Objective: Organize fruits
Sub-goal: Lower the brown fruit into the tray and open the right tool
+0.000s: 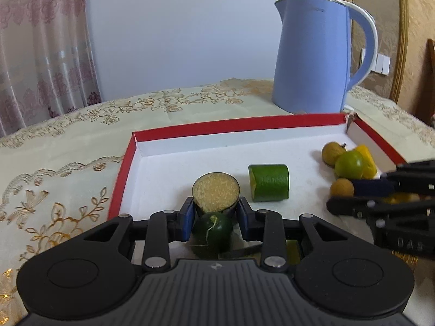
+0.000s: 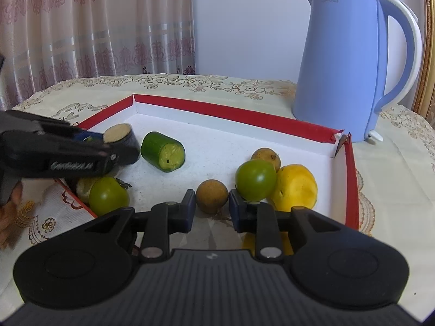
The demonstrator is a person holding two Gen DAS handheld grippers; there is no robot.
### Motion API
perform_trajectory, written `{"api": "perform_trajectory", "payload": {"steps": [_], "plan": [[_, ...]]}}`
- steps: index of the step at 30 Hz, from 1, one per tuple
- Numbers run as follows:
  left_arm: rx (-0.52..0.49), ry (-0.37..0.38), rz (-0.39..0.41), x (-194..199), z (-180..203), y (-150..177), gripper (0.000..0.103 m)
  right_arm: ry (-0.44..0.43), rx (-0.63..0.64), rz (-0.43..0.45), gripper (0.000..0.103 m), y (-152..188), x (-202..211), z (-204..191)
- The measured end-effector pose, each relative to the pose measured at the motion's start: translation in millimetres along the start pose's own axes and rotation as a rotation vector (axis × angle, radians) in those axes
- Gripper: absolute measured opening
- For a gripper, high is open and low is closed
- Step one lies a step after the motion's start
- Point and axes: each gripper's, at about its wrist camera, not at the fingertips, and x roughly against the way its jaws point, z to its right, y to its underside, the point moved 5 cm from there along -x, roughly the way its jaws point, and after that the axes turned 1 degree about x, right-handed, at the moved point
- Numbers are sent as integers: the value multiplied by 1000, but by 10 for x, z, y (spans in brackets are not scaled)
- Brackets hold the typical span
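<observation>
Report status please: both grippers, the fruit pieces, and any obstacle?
Left gripper shut on dark cane piece. Right gripper around brown longan. Green piece close by.

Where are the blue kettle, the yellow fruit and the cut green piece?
blue kettle (image 2: 339, 76): right wrist view, middle of its body.
yellow fruit (image 2: 296, 187): right wrist view, centre of its skin.
cut green piece (image 1: 272, 182): left wrist view, on its green side.

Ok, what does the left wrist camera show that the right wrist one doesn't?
Only the left wrist view: white wall plates behind the kettle handle. Only the right wrist view: a person's hand at the left edge. Both: the red-rimmed tray, blue kettle, green cut piece, and the dark-skinned cut piece clamped in the left gripper.
</observation>
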Motion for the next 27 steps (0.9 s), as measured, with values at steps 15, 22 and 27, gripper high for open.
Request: {"api": "perform_trajectory", "payload": {"steps": [15,22,27], "plan": [[4,-19,14,99,-61,-18,32,8,15,-2,27,0,0,-4],[3,-31,27,190,-101,-34,32,18,20,-3,27,5,1,-17],[4,-37,31,248,-125,-15,32,25,27,-23,30,-5,20,-13]]}}
